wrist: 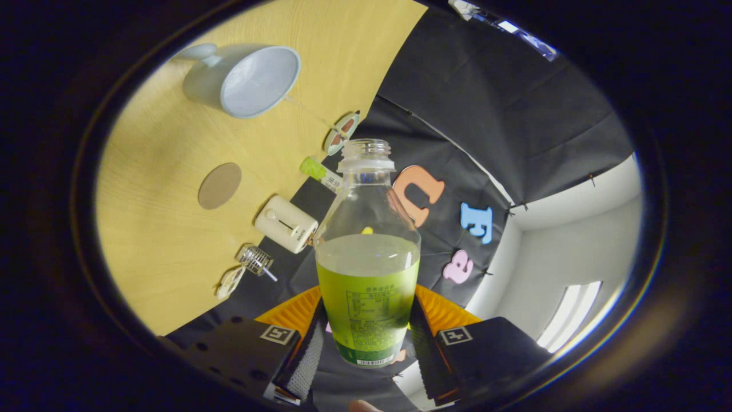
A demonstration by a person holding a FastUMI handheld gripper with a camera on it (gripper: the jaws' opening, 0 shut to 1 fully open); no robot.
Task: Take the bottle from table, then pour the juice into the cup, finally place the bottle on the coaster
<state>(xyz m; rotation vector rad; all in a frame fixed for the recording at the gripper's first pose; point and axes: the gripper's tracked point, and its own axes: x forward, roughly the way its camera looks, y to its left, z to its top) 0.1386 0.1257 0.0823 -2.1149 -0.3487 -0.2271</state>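
Your gripper (366, 337) holds the juice bottle (367, 269) by its lower labelled body, both fingers pressed against its sides. The bottle is uncapped, roughly half full, and lifted clear of the bench (166, 229), which appears steeply tilted behind it. The round coaster (219, 185) lies on the bench beyond the fingers; the white cup (251, 80) lies farther off, mouth open toward you, well apart from the bottle's neck. A white box-shaped item (286, 224) and a small wire piece (256, 260) sit near the bench edge. Judgement: take step complete, pour step in hand. Next you must carry the neck over the cup's mouth before tipping further.
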